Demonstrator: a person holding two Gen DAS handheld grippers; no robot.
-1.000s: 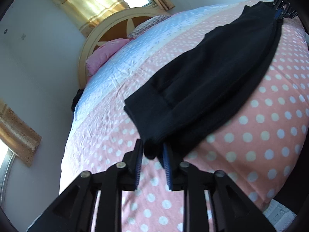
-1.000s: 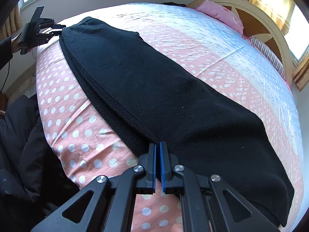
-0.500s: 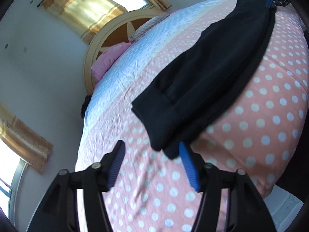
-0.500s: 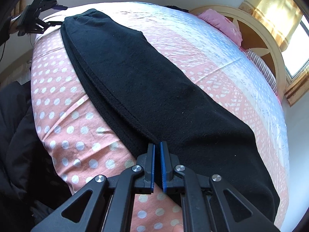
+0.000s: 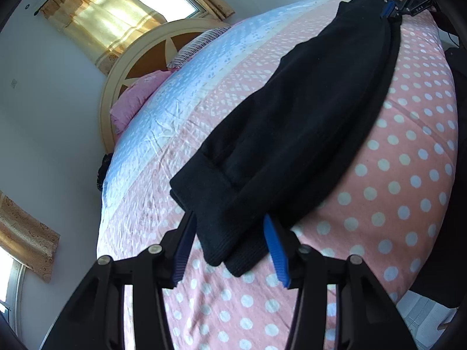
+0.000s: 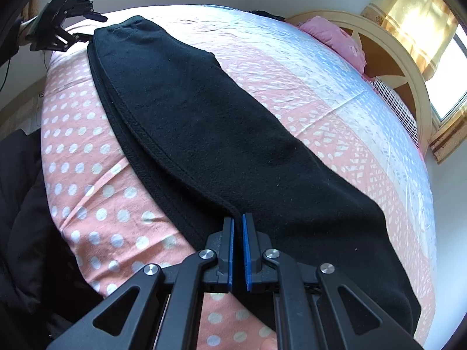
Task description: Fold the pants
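Left wrist view: black pants (image 5: 306,134) lie lengthwise on the dotted bed (image 5: 408,192), legs already stacked; cross folds remain. At their cuffs the left gripper (image 5: 230,242) has just been closing, pads not pressing. At their opposite end, the right gripper (image 6: 238,250) is clenched on the pants edge.

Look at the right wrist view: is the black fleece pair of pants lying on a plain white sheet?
No: the black fleece pants lie on a pink bedspread with white polka dots.

Left claw (image 5: 230,248) part open, jaws just closing in, pads clear of cloth; right claw (image 6: 238,250) pinched shut.
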